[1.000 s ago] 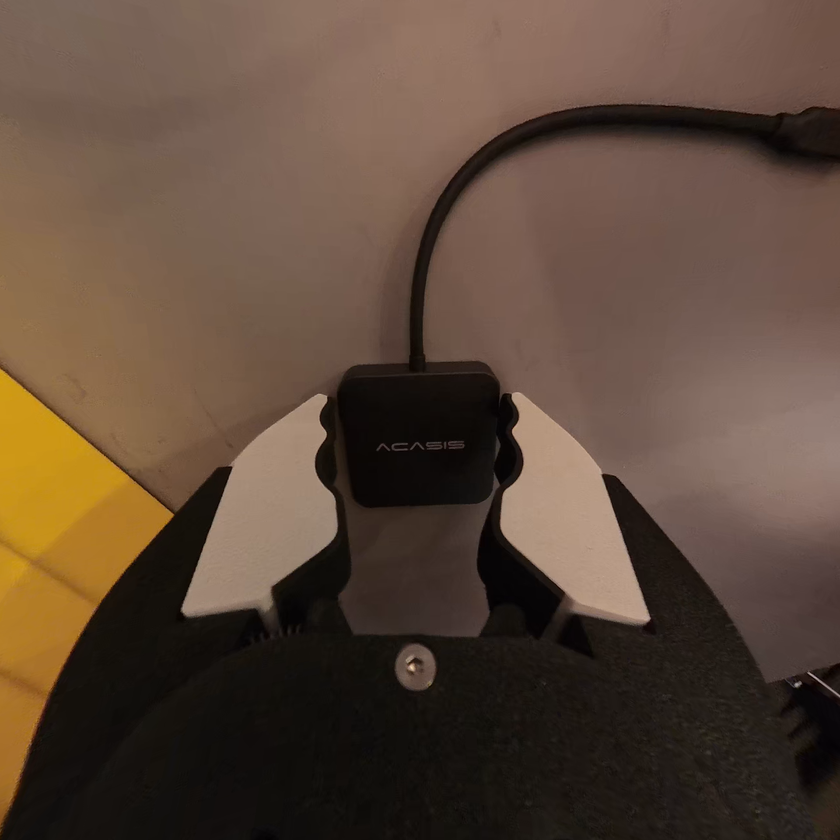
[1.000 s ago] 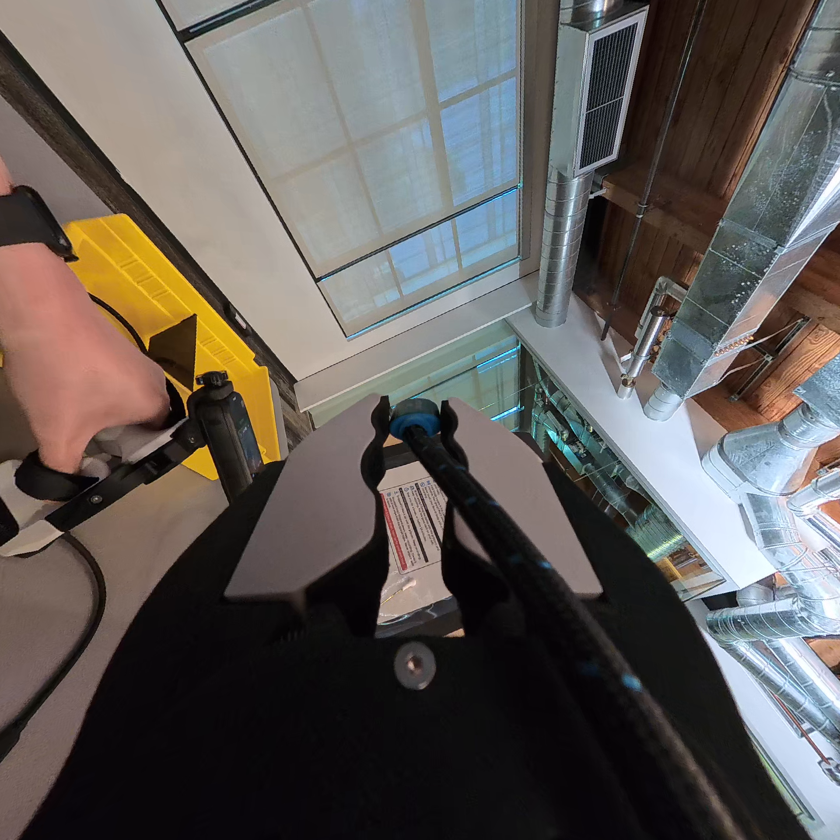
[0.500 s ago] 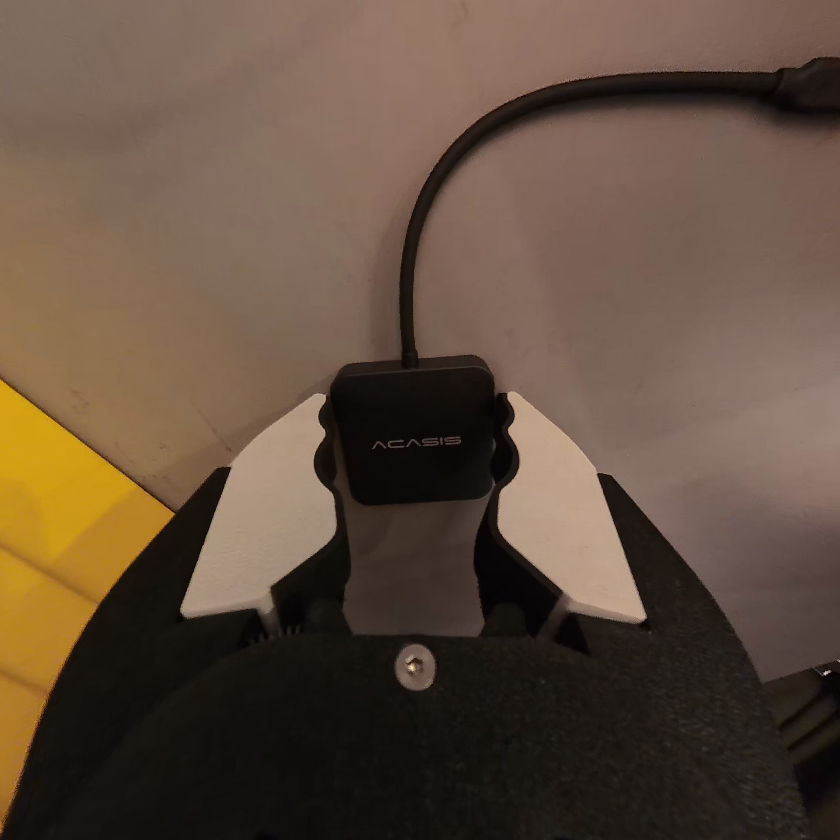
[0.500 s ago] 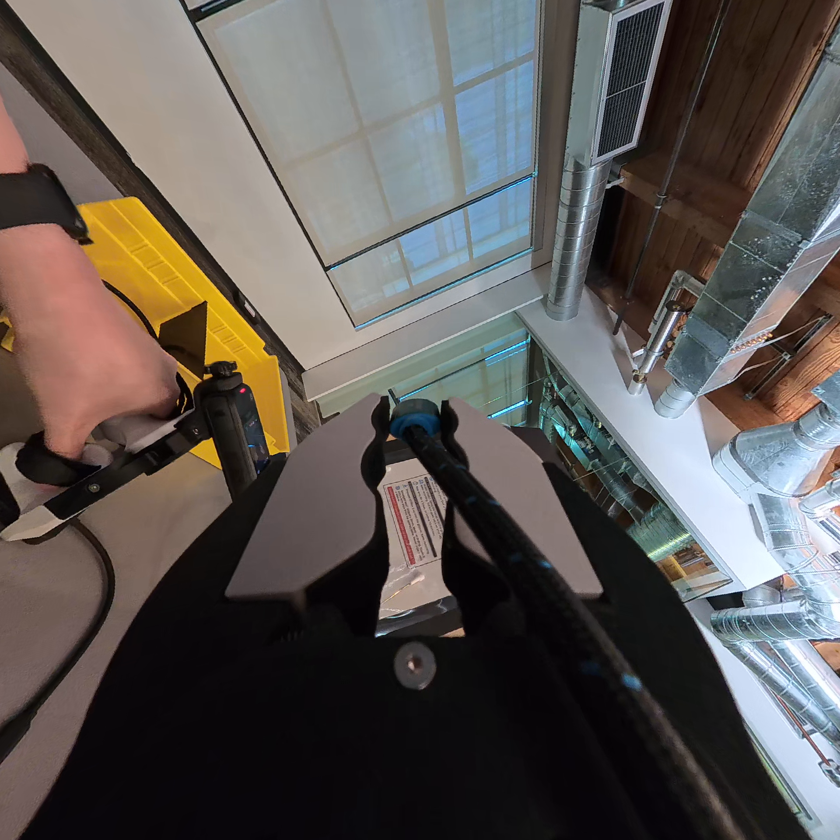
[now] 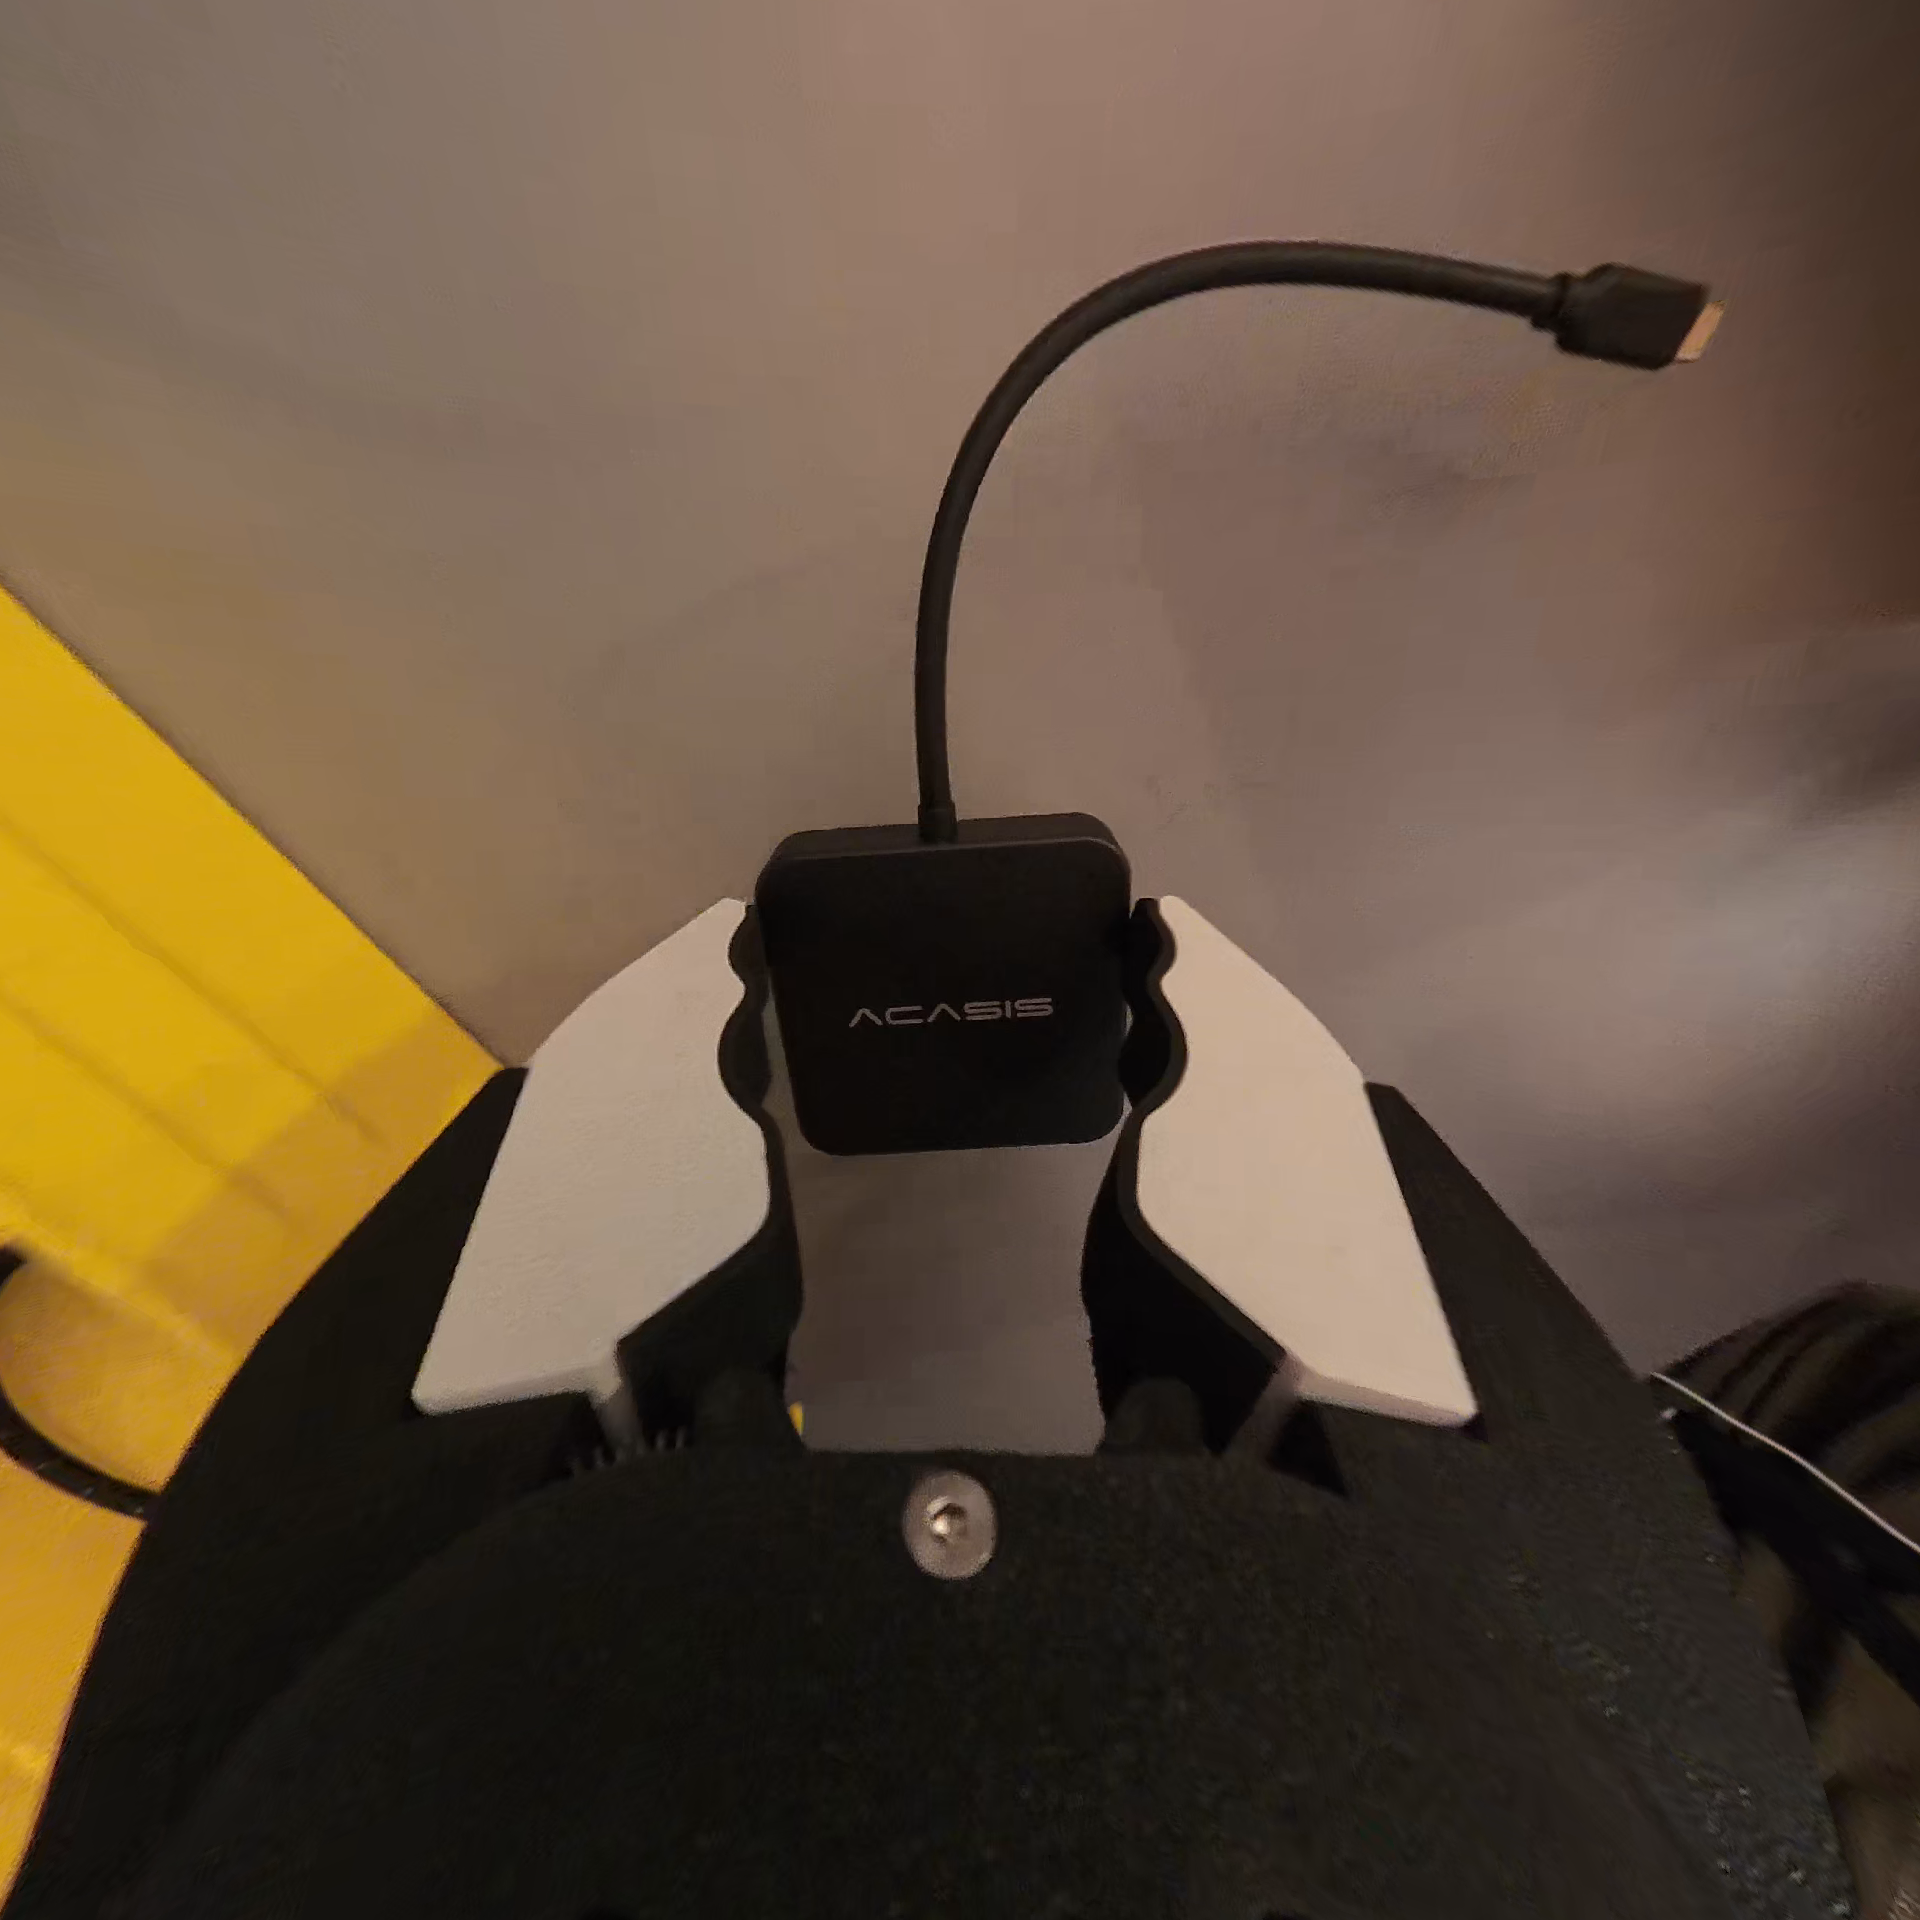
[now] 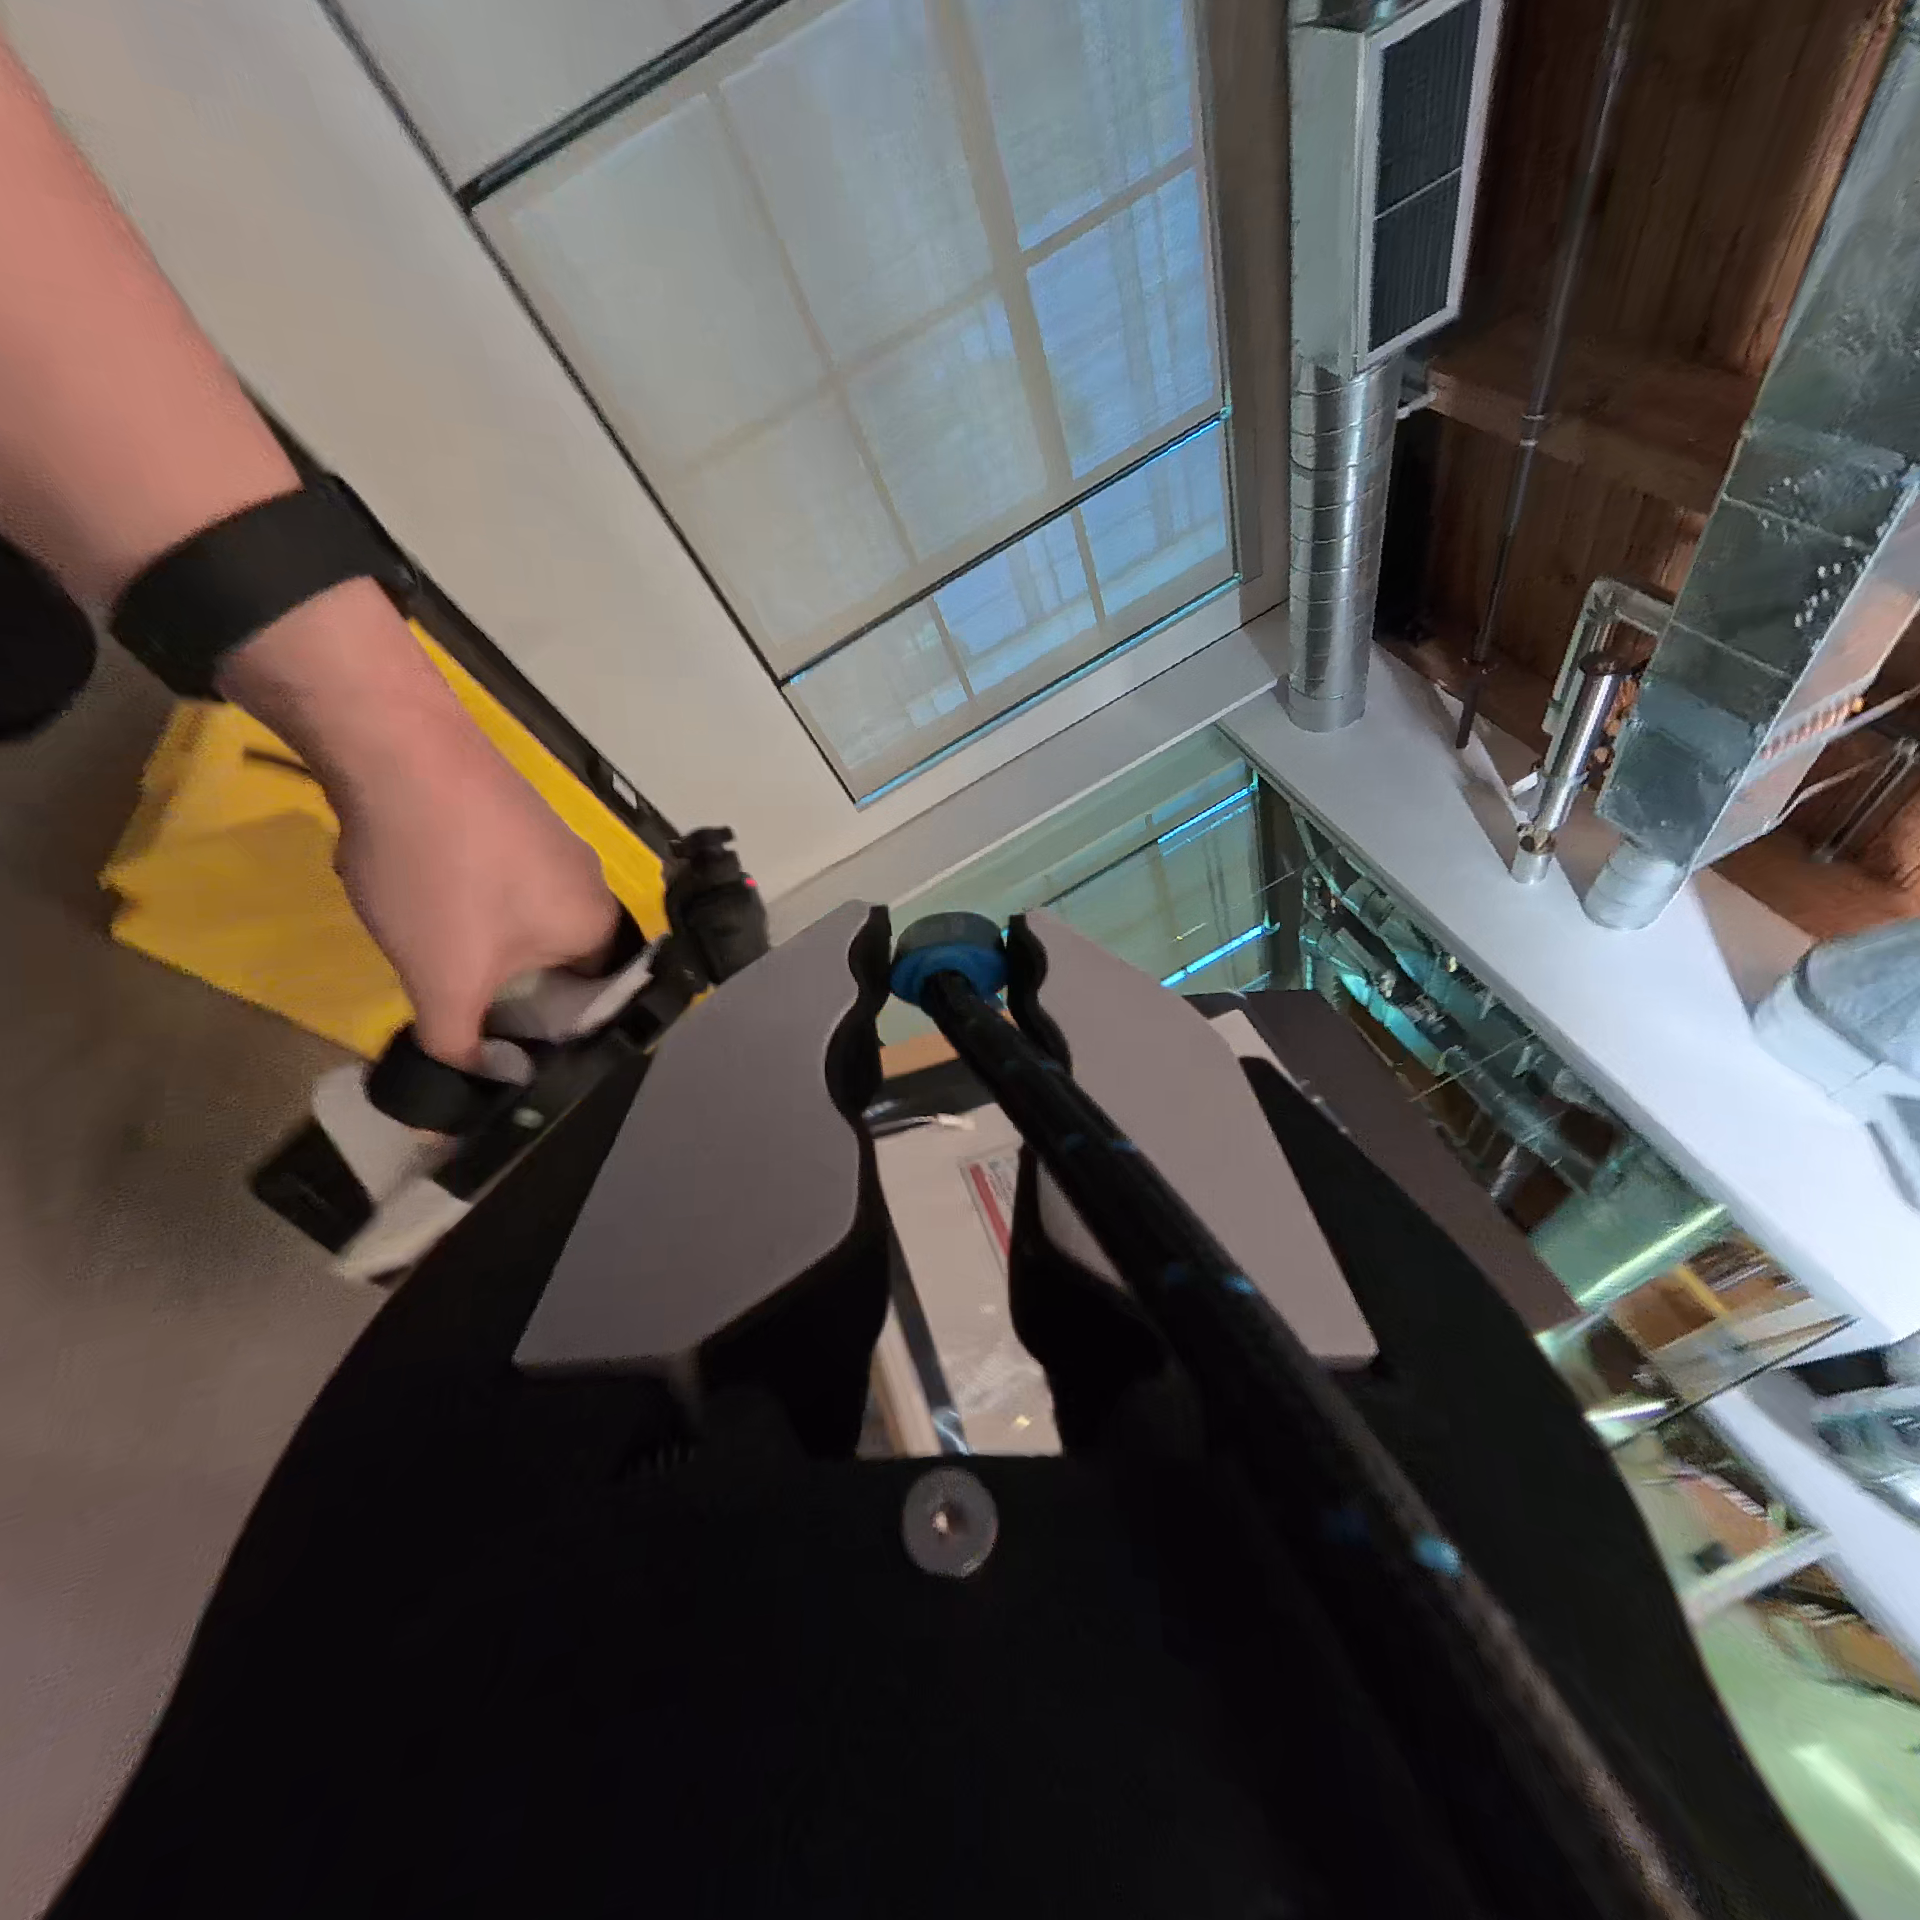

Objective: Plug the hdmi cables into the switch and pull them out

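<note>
In the left wrist view my left gripper is shut on the black square HDMI switch, held just above the grey table. The switch's short black lead curves up and right to a free plug with a gold tip. In the right wrist view my right gripper is shut on the plug of a black braided HDMI cable with a blue collar. It points up toward a window and ceiling. The plug's tip is hidden. The other gripper and the hand holding it show at left.
A yellow bin lies at the left of the table; it also shows in the right wrist view. A dark bundle of cables lies at the right edge. A person's forearm with a black wristband crosses the upper left.
The left gripper has drawn back with the switch, so the lead's free plug now shows. The right gripper has swung, and the other hand and gripper now sit closer to it.
</note>
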Action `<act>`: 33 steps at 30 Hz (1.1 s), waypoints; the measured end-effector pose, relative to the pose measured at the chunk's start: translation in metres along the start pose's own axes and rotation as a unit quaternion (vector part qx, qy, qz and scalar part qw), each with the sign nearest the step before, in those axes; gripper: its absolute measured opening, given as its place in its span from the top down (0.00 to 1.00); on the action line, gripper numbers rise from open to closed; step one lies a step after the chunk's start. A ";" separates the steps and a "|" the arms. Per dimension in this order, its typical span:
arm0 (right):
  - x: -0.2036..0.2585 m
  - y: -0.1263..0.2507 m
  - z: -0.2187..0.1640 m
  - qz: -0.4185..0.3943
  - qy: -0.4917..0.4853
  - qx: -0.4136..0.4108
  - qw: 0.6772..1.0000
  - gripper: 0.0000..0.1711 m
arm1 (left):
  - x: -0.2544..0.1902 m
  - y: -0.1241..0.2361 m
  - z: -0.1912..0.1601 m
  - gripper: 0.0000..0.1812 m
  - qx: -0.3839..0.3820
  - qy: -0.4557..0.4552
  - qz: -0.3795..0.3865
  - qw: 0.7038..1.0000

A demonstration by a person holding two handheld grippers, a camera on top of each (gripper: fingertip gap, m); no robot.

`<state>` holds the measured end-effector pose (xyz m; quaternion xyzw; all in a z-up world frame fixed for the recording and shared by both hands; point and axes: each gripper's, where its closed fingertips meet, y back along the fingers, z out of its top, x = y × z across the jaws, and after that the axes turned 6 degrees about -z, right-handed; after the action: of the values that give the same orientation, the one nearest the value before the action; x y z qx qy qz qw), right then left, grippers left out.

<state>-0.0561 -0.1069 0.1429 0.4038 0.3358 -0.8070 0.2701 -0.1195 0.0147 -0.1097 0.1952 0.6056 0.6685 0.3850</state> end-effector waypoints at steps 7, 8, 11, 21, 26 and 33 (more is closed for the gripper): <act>0.014 -0.021 -0.013 -0.054 -0.180 -0.016 0.982 0.87 | 0.005 0.084 0.020 0.63 -0.055 0.016 -0.006 0.998; 0.018 -0.024 -0.017 -0.054 -0.205 -0.012 0.977 0.87 | 0.004 0.094 0.022 0.63 -0.060 0.019 -0.013 0.998; 0.031 -0.032 -0.030 -0.045 -0.284 0.004 0.958 0.87 | -0.003 0.116 0.024 0.63 -0.066 0.025 -0.029 0.997; 0.064 -0.043 -0.059 -0.022 -0.380 0.049 0.924 0.87 | -0.034 0.148 0.038 0.63 -0.075 0.005 -0.023 0.997; 0.067 -0.044 -0.069 -0.033 -0.388 0.063 0.919 0.87 | -0.046 0.148 0.045 0.63 -0.085 0.000 -0.030 0.996; 0.063 -0.042 -0.079 -0.053 -0.422 0.063 0.903 0.87 | -0.054 0.148 0.050 0.63 -0.097 -0.001 -0.040 0.995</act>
<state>-0.0820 -0.0303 0.0687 0.0229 0.1594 -0.9345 0.3175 -0.0904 0.0116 0.0526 0.1339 0.5450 0.7078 0.4291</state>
